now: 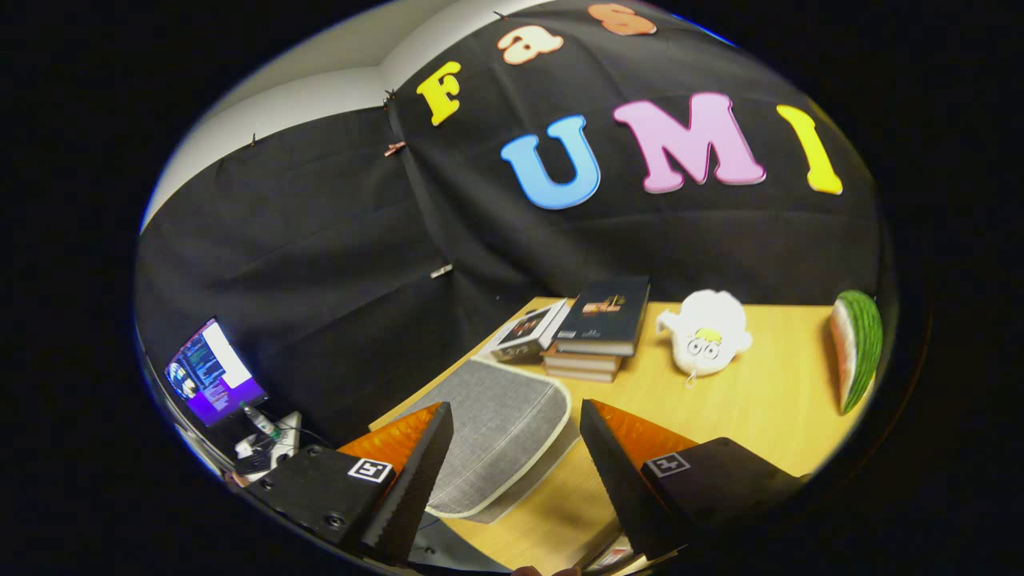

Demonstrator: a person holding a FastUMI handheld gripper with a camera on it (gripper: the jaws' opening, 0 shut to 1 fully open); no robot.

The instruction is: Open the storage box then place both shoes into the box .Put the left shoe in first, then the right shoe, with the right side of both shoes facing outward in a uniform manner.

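A grey fabric storage box (498,432) with a pale rim lies on the wooden table (760,400), its flat lid facing up and closed. It sits between and just ahead of my fingers, closer to the left one. My gripper (516,480) is open and held above the box with nothing between the fingers. A small bit of something white and red (612,558) peeks out beneath the right finger, too hidden to name.
A stack of books (596,328) stands beyond the box. Further right lie a white plush toy (708,332) and a watermelon-slice toy (858,348). A lit monitor (212,372) and cluttered desk sit off the table's left edge.
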